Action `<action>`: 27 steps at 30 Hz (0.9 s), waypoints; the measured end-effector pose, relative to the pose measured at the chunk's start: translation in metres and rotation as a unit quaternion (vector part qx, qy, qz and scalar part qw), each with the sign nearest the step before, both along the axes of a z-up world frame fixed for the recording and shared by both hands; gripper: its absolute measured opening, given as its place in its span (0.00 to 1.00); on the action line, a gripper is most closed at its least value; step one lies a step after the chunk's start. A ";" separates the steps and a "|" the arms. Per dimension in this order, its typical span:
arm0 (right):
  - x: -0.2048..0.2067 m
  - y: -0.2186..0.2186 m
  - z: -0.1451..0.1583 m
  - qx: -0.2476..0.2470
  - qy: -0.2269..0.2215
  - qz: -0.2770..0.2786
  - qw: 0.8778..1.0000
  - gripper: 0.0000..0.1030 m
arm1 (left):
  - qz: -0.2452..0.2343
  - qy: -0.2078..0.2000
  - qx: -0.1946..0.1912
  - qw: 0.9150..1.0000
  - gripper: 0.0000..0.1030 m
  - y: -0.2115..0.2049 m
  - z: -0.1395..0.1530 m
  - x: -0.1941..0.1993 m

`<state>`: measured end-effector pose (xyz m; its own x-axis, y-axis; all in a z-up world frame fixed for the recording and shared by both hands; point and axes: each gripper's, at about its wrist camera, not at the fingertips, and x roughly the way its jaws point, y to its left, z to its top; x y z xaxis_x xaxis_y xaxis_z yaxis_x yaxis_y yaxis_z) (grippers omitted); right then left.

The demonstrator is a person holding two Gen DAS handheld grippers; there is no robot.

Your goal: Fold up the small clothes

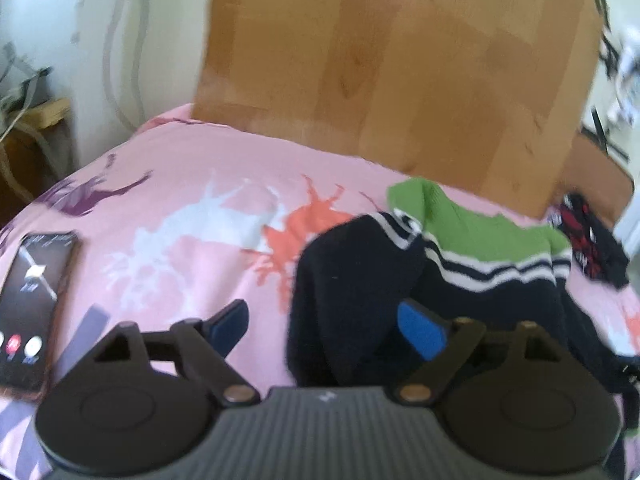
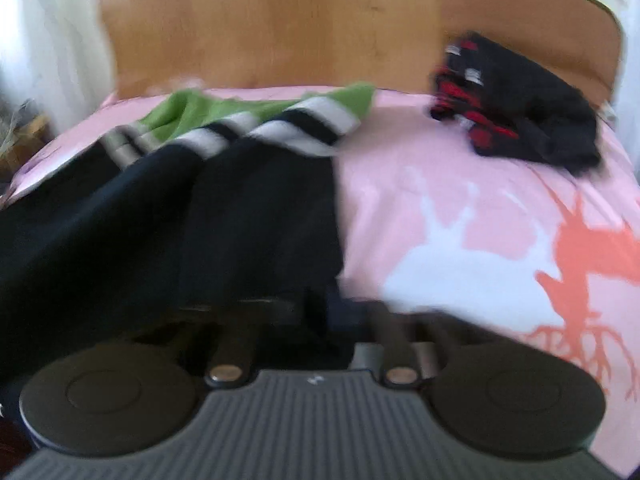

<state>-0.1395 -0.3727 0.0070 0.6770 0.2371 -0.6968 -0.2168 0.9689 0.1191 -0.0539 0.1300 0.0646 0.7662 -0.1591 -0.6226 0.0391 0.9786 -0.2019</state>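
A pair of black socks with white stripes and green cuffs (image 1: 460,264) lies on the pink bed sheet (image 1: 192,168). My left gripper (image 1: 324,324) is open just above the sheet, its right finger over the near edge of the socks. In the right wrist view the same socks (image 2: 224,184) stretch from the cuffs down to my right gripper (image 2: 320,308). Its fingers are close together on the near edge of the black fabric. The view is blurred.
A folded black and red garment (image 2: 516,108) lies at the far right of the bed; it also shows in the left wrist view (image 1: 592,244). A phone (image 1: 30,304) lies at the left. A wooden headboard (image 1: 400,60) stands behind.
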 end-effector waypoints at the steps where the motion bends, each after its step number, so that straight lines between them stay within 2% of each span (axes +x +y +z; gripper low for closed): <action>1: -0.002 0.001 0.004 -0.006 -0.004 -0.007 1.000 0.09 | -0.010 0.004 0.011 1.000 0.77 -0.008 -0.002 0.005; 3: -0.003 -0.005 0.014 -0.044 -0.031 -0.030 0.998 0.08 | -0.029 0.020 0.036 0.999 0.52 -0.024 -0.011 0.021; 4: -0.002 -0.014 0.020 -0.078 -0.049 -0.057 0.994 0.08 | -0.035 0.030 0.044 0.998 0.29 -0.031 -0.016 0.027; 5: -0.001 -0.025 0.025 -0.115 -0.065 -0.086 0.987 0.08 | -0.038 0.041 0.050 0.997 0.13 -0.035 -0.021 0.034; 6: -0.002 -0.037 0.030 -0.168 -0.084 -0.118 0.975 0.08 | -0.035 0.048 0.053 0.997 0.13 -0.033 -0.024 0.042; 8: 0.002 -0.064 0.033 -0.304 -0.115 -0.183 0.928 0.09 | -0.012 0.047 0.051 0.997 0.12 -0.021 -0.022 0.050; 9: 0.007 -0.080 0.033 -0.341 -0.114 -0.206 0.910 0.10 | 0.012 0.039 0.056 0.998 0.12 -0.009 -0.017 0.053; 10: 0.014 -0.099 0.033 -0.343 -0.092 -0.230 0.906 0.13 | 0.043 0.026 0.063 0.997 0.11 0.006 -0.011 0.056; 11: 0.020 -0.112 0.031 -0.337 -0.069 -0.249 0.905 0.22 | 0.067 0.020 0.062 0.996 0.11 0.020 -0.007 0.059; 12: 0.023 -0.117 0.031 -0.339 -0.062 -0.261 0.902 0.26 | 0.094 0.020 0.047 0.994 0.11 0.037 -0.002 0.063; 13: 0.022 -0.111 0.033 -0.341 -0.074 -0.264 0.899 0.28 | 0.116 0.024 0.030 0.993 0.11 0.051 0.001 0.066; 14: 0.021 -0.105 0.037 -0.330 -0.093 -0.253 0.905 0.31 | 0.139 0.029 0.016 0.990 0.12 0.063 0.004 0.068; 16: 0.023 -0.088 0.049 -0.265 -0.114 -0.213 0.934 0.33 | 0.163 0.034 0.016 0.986 0.15 0.071 0.008 0.071; 17: 0.026 -0.078 0.054 -0.226 -0.121 -0.189 0.948 0.33 | 0.165 0.036 0.016 0.986 0.27 0.070 0.010 0.072; 18: 0.032 -0.067 0.059 -0.193 -0.126 -0.161 0.960 0.34 | 0.158 0.036 0.012 0.987 0.35 0.068 0.012 0.074; 19: 0.041 -0.052 0.062 -0.165 -0.129 -0.133 0.969 0.35 | 0.151 0.032 0.011 0.988 0.41 0.063 0.015 0.075; 20: 0.053 -0.039 0.064 -0.139 -0.130 -0.106 0.976 0.39 | 0.138 0.023 0.018 0.990 0.41 0.052 0.019 0.079; 23: 0.102 0.003 0.066 -0.085 -0.123 -0.053 0.987 0.51 | 0.074 0.005 0.045 0.996 0.44 0.012 0.030 0.103; 25: 0.138 0.025 0.065 -0.070 -0.113 -0.032 0.991 0.52 | 0.018 -0.006 0.066 0.998 0.47 -0.018 0.033 0.124; 27: 0.175 0.046 0.055 -0.060 -0.090 -0.029 0.994 0.52 | -0.031 0.004 0.086 0.996 0.48 -0.053 0.027 0.155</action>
